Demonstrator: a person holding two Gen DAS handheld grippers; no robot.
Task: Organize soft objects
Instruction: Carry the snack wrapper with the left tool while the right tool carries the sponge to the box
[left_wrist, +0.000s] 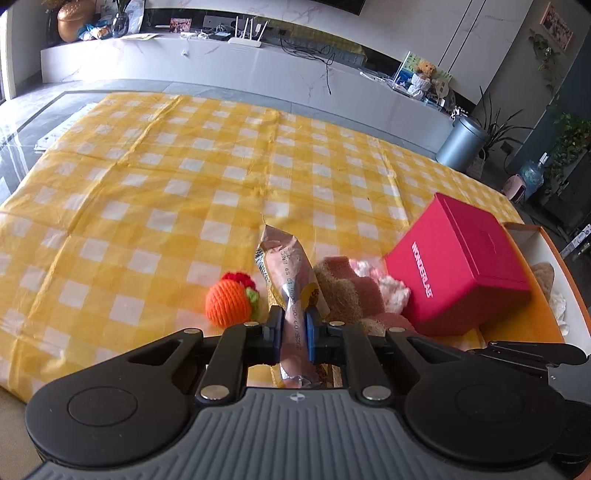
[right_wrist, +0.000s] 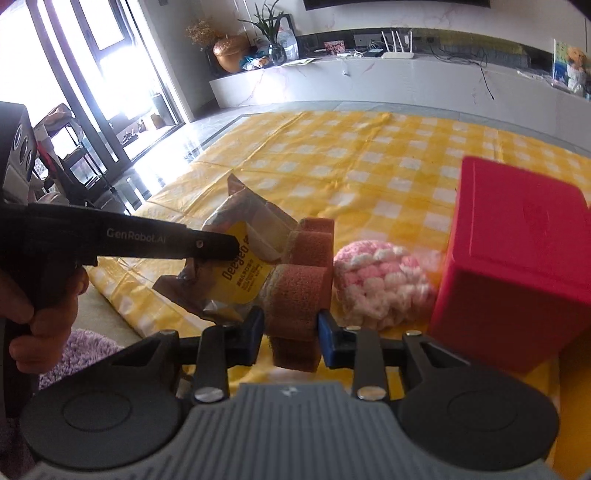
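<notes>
Left hand-held gripper (left_wrist: 293, 332) clamped on snack packet (left_wrist: 286, 273); right hand-held gripper (right_wrist: 290, 338) clamped on brown sponge (right_wrist: 299, 291), above yellow checked cloth (left_wrist: 147, 166).

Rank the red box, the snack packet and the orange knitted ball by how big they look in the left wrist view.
1. Red box
2. Snack packet, though it sits nearest the camera, so its true size is unsure
3. Orange knitted ball

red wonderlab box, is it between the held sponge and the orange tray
Yes. The red box leans over the near edge of the orange tray, directly between it and the brown sponge clamped in the right gripper.
</notes>
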